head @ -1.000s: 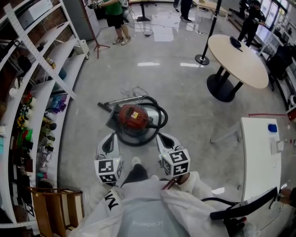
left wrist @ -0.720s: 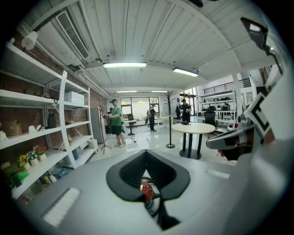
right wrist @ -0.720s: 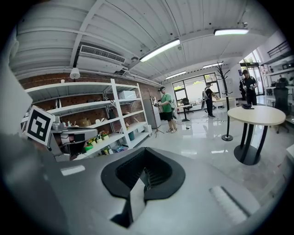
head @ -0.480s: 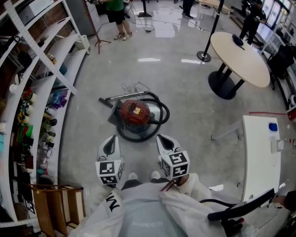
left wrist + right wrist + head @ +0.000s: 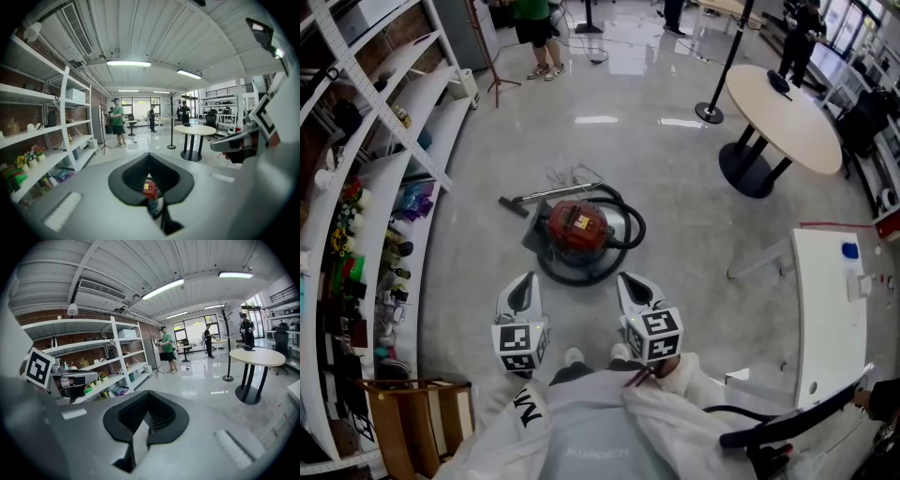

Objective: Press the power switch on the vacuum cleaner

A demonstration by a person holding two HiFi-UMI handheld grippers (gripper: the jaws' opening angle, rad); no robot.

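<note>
A red canister vacuum cleaner lies on the grey floor, ringed by its black hose, with its wand stretched to the left behind it. My left gripper and right gripper hang side by side in front of my chest, short of the vacuum and well above the floor, touching nothing. Both look shut and empty. In the left gripper view a bit of the red vacuum shows through the small gap under the closed jaws. The right gripper view shows only floor there. I cannot make out the switch.
White shelving full of small items runs along the left. A wooden chair stands at the lower left, a white table at the right, a round table and a stanchion post beyond. A person in green stands far back.
My feet have drawn level under me and the view has shifted slightly, so the vacuum sits a little higher in the picture. Both grippers hold the same pose.
</note>
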